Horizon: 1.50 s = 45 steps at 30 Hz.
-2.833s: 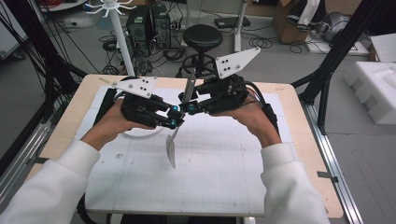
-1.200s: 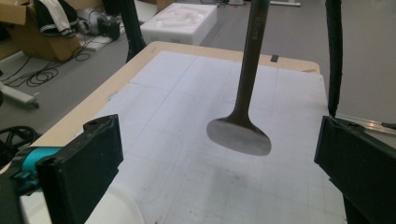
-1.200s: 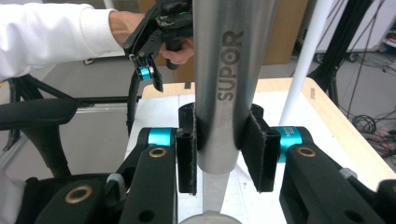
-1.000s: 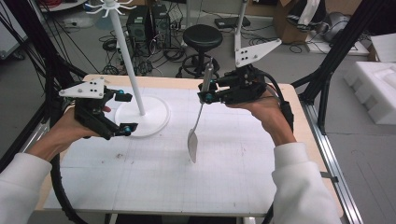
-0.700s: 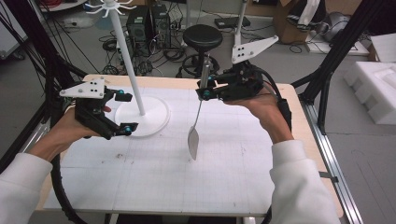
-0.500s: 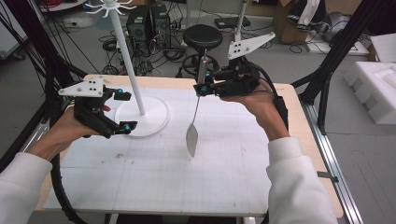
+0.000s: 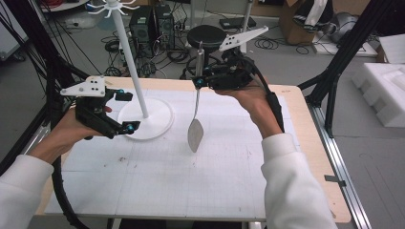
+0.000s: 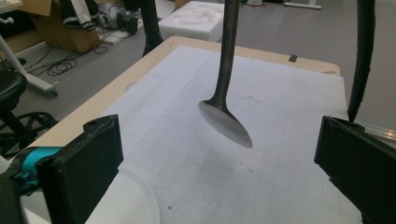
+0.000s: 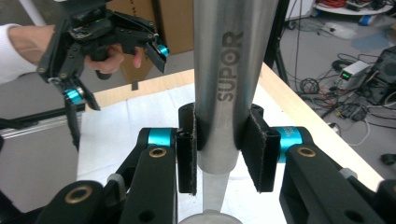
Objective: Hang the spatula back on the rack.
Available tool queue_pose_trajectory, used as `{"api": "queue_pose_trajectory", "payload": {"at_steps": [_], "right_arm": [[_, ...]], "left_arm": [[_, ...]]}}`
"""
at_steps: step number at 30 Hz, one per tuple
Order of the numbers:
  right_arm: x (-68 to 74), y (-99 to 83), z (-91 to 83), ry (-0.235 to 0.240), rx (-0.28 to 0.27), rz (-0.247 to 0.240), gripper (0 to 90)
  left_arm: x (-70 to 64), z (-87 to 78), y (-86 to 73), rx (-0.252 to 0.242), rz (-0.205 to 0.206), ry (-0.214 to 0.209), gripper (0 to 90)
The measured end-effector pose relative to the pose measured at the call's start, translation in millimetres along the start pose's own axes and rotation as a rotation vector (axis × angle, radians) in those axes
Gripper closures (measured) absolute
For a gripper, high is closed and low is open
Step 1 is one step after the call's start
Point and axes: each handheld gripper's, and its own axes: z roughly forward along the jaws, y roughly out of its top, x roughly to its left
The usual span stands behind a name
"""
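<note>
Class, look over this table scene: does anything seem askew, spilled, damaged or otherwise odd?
Nothing stands out. The right gripper holds the metal spatula by its handle, blade hanging above the mat. The left gripper is open beside the white stand, which is upright.

One spatula (image 7: 195, 130) up in the air, one white hook stand (image 7: 138, 102) on the counter (image 7: 296, 143). Two tools out there: left tool (image 7: 128, 110), right tool (image 7: 197, 82). One black stool (image 7: 206, 36) beyond the far edge.

I read "SUPOR" running lengthwise on the spatula handle (image 9: 224, 70), just above where my right gripper (image 9: 220, 149) clamps it.
</note>
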Motion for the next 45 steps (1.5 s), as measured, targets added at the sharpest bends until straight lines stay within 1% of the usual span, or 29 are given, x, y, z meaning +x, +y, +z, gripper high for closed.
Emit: {"api": "queue_pose_trajectory", "payload": {"at_steps": [1, 3, 5, 6, 7, 11, 12, 13, 14, 15, 16, 17, 19, 20, 23, 24, 26, 27, 28, 30, 32, 34, 35, 37, 38, 40, 42, 43, 45], "right_arm": [[-1.6, 0.2, 1.4, -0.014, -0.004, 0.000, 68.9], [-2.6, 0.6, 3.2, -0.026, 0.000, 0.022, 69.0], [-5.5, 1.1, 6.2, -0.031, 0.005, 0.024, 68.9], [-7.1, 1.6, 7.9, -0.028, 0.008, 0.013, 68.9], [-7.8, 2.0, 9.2, -0.032, 0.014, 0.026, 68.9], [-14.4, 4.5, 15.6, -0.040, 0.024, 0.025, 68.9], [-16.3, 5.0, 16.8, -0.040, 0.027, 0.021, 68.9], [-17.2, 5.7, 17.5, -0.043, 0.035, 0.040, 68.9], [-19.6, 6.3, 18.7, -0.040, 0.032, 0.031, 68.9], [-21.4, 7.2, 19.8, -0.043, 0.029, 0.033, 68.9], [-23.1, 8.2, 20.6, -0.052, 0.037, 0.041, 68.9], [-25.1, 9.1, 22.0, -0.055, 0.034, 0.036, 68.9], [-27.7, 11.3, 24.4, -0.063, 0.049, 0.051, 68.9], [-29.0, 12.2, 25.6, -0.064, 0.049, 0.046, 68.9], [-30.9, 14.0, 27.9, -0.071, 0.054, 0.049, 68.9], [-32.0, 14.0, 29.1, -0.079, 0.051, 0.040, 68.9], [-31.1, 14.0, 29.9, -0.079, 0.057, 0.060, 68.9], [-32.0, 13.9, 30.6, -0.082, 0.053, 0.048, 68.9], [-31.2, 13.9, 30.3, -0.084, 0.061, 0.062, 68.9], [-31.4, 14.0, 30.9, -0.083, 0.060, 0.056, 68.9], [-30.8, 14.1, 31.0, -0.088, 0.058, 0.060, 68.9], [-30.0, 14.3, 31.0, -0.093, 0.059, 0.065, 68.9], [-29.9, 14.3, 31.1, -0.092, 0.060, 0.063, 68.9], [-28.9, 14.5, 31.4, -0.091, 0.063, 0.064, 69.0], [-27.9, 14.6, 31.2, -0.087, 0.067, 0.068, 69.0], [-28.4, 14.9, 31.6, -0.089, 0.059, 0.051, 69.0], [-27.4, 15.0, 31.3, -0.087, 0.062, 0.059, 69.0], [-26.9, 15.1, 31.3, -0.088, 0.061, 0.063, 69.0], [-27.6, 15.2, 31.2, -0.089, 0.056, 0.046, 69.0]], "left_arm": [[0.4, -0.1, 0.3, -0.002, -0.003, 0.000, 1.7], [0.7, -0.1, 1.3, -0.004, -0.008, -0.008, 1.7], [0.9, 0.3, 2.5, -0.001, -0.006, -0.006, 1.7], [1.4, 0.6, 3.3, 0.002, -0.001, -0.008, 1.7], [1.8, 1.0, 4.4, 0.010, 0.004, -0.004, 1.7], [3.0, 4.0, 9.6, 0.009, 0.004, -0.001, 1.7], [3.5, 5.0, 10.7, 0.009, 0.001, 0.001, 1.7], [4.0, 5.9, 11.6, 0.008, -0.002, 0.001, 1.7], [4.5, 6.6, 12.4, 0.010, -0.001, 0.002, 1.7], [5.4, 7.3, 13.1, 0.012, 0.001, 0.000, 1.7], [6.2, 7.7, 13.4, 0.016, 0.001, -0.001, 1.7], [6.8, 8.4, 13.6, 0.017, -0.003, 0.001, 1.7], [8.1, 9.5, 13.3, 0.020, -0.006, 0.006, 1.7], [8.5, 10.1, 13.0, 0.021, -0.008, 0.006, 1.7], [9.9, 11.4, 12.8, 0.022, -0.009, 0.013, 1.7], [10.5, 11.6, 13.1, 0.023, -0.009, 0.014, 1.8], [10.3, 13.1, 14.5, 0.025, -0.017, 0.019, 1.7], [10.3, 13.9, 15.7, 0.027, -0.015, 0.016, 1.7], [10.2, 14.6, 17.2, 0.031, -0.009, 0.015, 1.7], [9.3, 16.4, 21.3, 0.031, -0.008, 0.027, 1.7], [8.4, 18.4, 26.0, 0.028, -0.015, 0.033, 1.7], [7.5, 20.7, 33.3, 0.024, -0.006, 0.046, 1.7], [7.3, 21.7, 36.4, 0.020, -0.006, 0.042, 1.7], [6.5, 23.6, 43.1, 0.019, -0.003, 0.050, 1.8], [6.2, 24.5, 46.1, 0.016, -0.005, 0.045, 1.8], [6.1, 26.1, 52.4, 0.014, -0.004, 0.041, 1.8], [6.1, 27.6, 58.6, 0.010, -0.004, 0.051, 1.8], [6.0, 28.3, 61.6, 0.007, -0.007, 0.049, 1.8], [5.8, 30.0, 67.6, 0.006, -0.003, 0.052, 1.8]]}}
